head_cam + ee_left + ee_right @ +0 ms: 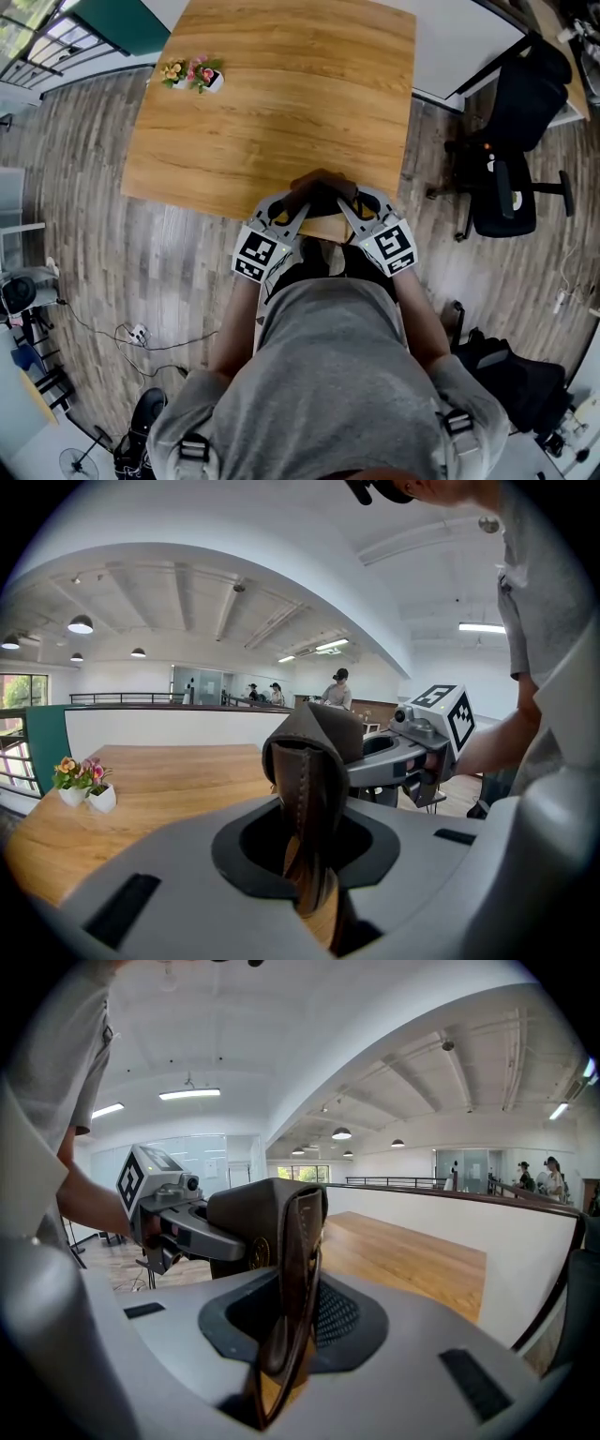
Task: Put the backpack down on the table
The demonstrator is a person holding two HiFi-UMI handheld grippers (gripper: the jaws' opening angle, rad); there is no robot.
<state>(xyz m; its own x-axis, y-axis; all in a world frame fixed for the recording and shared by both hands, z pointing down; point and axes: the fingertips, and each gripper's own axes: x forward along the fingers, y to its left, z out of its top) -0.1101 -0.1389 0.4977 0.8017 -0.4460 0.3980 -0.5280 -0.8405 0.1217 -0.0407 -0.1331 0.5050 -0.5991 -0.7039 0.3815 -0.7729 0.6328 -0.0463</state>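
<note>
A dark brown leather backpack (320, 191) hangs over the near edge of the wooden table (281, 94), held from both sides. My left gripper (284, 210) is shut on its left strap (307, 789), which stands upright between the jaws. My right gripper (364, 206) is shut on the other strap (296, 1260) in the same way. Each gripper view shows the opposite gripper close behind the bag's top: the right gripper (422, 742) and the left gripper (173, 1215). The bag's lower part is hidden behind the grippers and my body.
Two small pots of flowers (193, 74) stand at the table's far left corner. A black office chair (511, 169) is to the right of the table. A black bag (514, 375) lies on the floor at the lower right, and cables (137, 334) at the left.
</note>
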